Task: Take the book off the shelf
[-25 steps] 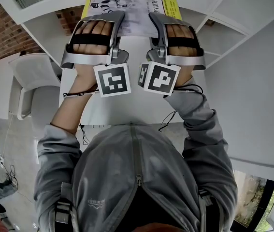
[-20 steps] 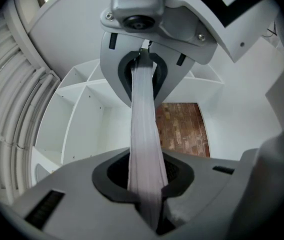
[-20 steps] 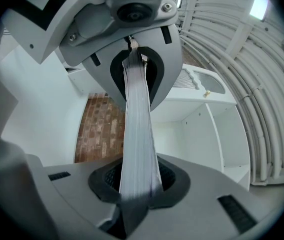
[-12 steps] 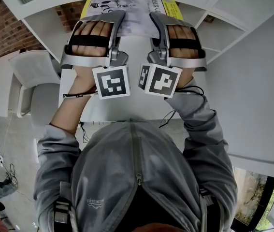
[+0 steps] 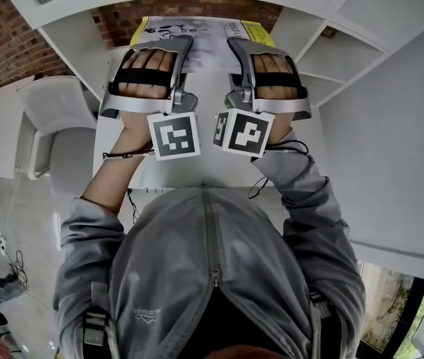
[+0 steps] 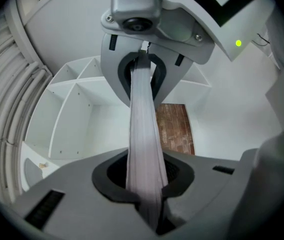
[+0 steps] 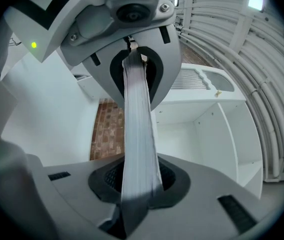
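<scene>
Left gripper: my jaws are clamped on the book, one jaw on the cover and one underneath. Its page edge runs straight through the pad gap. Right gripper: same, pinching the same book, with the page block squeezed between the pads. The narrow gap on both is just the book's thickness.

From the head view, the two grippers sit side by side on the book's near edge, close together but not touching. My left hand and right hand are strapped into the handles. The marker cubes face back at me.

The book is flat, cover up. The cover is pale with black print and has a yellow strip at each side edge. It sits at the mouth of the white shelf compartment with the brick wall showing behind it. I can't tell if the far edge is still inside the compartment or resting on anything.

Both gripper views show empty white shelf cells beyond the jaws. Below my arms there's a white table, with a white chair to my left.
</scene>
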Tool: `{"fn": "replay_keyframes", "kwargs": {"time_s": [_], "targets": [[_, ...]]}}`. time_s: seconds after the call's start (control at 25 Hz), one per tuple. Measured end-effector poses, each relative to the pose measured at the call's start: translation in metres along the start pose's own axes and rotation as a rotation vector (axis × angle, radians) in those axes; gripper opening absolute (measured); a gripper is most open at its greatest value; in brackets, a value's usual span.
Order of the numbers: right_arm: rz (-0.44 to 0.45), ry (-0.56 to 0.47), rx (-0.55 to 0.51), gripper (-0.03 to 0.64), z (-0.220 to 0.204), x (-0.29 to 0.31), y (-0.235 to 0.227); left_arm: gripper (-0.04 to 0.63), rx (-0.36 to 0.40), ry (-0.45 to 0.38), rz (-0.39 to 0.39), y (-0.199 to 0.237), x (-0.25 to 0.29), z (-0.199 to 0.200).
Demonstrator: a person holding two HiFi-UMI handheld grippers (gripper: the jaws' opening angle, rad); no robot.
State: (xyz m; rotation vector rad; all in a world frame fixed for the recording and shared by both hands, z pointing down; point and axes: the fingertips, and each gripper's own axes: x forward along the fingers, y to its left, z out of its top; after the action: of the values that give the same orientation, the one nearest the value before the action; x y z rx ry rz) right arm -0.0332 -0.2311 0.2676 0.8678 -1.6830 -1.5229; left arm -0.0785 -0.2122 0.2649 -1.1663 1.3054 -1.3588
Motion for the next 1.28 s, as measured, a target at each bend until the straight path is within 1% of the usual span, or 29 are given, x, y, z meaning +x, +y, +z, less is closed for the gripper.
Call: {"fn": "replay_keyframes", "kwargs": {"time_s": [0.36, 0.72, 1.08, 1.28], "targets": [[0.103, -0.010, 0.025, 0.081, 0.004, 0.006, 0.055, 0.075, -0.032, 0.016, -0.116, -0.055, 0.002, -0.008], [0.175, -0.013, 0.064, 0.081, 0.005, 0.012, 0.097, 0.075, -0.043, 0.023, -0.189, -0.096, 0.006, -0.012], [0.271, -0.011, 0.077, 0.081, 0.006, 0.020, 0.147, 0.075, -0.082, 0.029, -0.290, -0.148, 0.011, -0.017], [0.324, -0.012, 0.085, 0.081, 0.006, 0.025, 0.177, 0.075, -0.088, 0.036, -0.342, -0.177, 0.013, -0.020]]}}
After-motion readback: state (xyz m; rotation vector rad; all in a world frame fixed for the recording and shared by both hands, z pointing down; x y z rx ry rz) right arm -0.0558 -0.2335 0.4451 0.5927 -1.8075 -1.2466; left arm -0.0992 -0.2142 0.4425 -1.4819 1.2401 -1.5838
